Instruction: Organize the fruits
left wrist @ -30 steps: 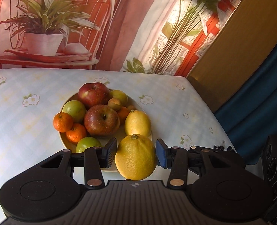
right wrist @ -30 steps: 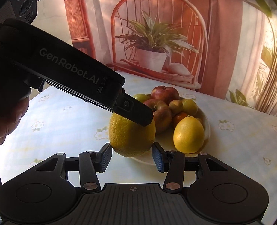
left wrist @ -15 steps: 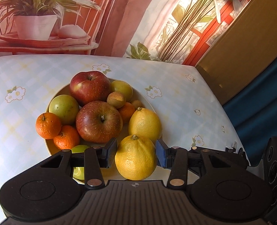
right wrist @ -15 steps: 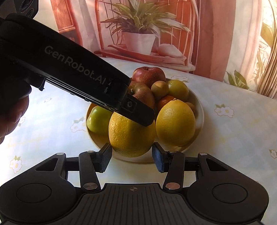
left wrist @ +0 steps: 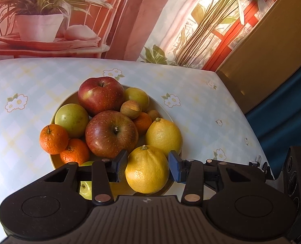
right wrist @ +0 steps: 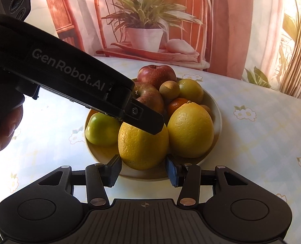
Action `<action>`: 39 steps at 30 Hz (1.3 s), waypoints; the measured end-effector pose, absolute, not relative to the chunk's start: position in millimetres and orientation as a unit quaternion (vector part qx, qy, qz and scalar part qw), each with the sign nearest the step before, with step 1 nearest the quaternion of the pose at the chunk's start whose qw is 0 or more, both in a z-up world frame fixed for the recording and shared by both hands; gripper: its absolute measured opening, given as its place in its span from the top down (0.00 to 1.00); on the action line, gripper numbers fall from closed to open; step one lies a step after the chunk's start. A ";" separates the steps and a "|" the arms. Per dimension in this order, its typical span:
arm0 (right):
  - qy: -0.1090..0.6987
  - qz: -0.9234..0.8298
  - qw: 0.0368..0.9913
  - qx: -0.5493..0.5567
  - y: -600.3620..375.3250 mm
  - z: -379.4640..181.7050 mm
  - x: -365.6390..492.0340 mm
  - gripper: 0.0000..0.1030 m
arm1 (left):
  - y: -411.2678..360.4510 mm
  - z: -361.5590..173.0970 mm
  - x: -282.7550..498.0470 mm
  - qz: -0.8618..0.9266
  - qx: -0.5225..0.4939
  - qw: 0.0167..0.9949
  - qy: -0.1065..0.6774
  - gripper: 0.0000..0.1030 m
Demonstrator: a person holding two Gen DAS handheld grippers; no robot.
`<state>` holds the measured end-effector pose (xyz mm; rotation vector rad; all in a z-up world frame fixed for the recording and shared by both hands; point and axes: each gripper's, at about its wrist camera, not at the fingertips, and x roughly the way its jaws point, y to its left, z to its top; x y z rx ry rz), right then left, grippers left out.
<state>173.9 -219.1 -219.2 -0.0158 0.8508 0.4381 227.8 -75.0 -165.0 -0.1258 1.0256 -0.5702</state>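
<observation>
A large yellow lemon point(left wrist: 147, 169) is clamped between the pads of my left gripper point(left wrist: 147, 158), just above the near side of a cream plate point(left wrist: 69, 99). In the right wrist view the same lemon point(right wrist: 142, 148) has its lower end between the pad tips of my right gripper point(right wrist: 143, 163), which look pressed on it. One of the left gripper's fingers point(right wrist: 148, 120) crosses over the top of the lemon. The plate point(right wrist: 215, 109) holds a second lemon point(right wrist: 191, 130), two red apples point(left wrist: 111, 134), mandarins point(left wrist: 53, 139) and green fruit point(right wrist: 102, 130).
The plate sits on a pale flowered tablecloth point(left wrist: 201, 109). The table's right edge point(left wrist: 250, 126) drops to dark blue fabric. A printed backdrop with a potted plant point(right wrist: 144, 34) stands behind. A person's hand point(right wrist: 1, 130) holds the left gripper at the left.
Both grippers have come down and forward together with the lemon, so the plate is now closer and right under the lemon. Neither grip has changed.
</observation>
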 end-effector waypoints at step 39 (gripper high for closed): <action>0.410 0.119 0.904 0.003 -205.6 -178.0 153.5 0.08 | 38.5 -76.8 135.9 -0.085 -0.035 0.933 0.349 0.15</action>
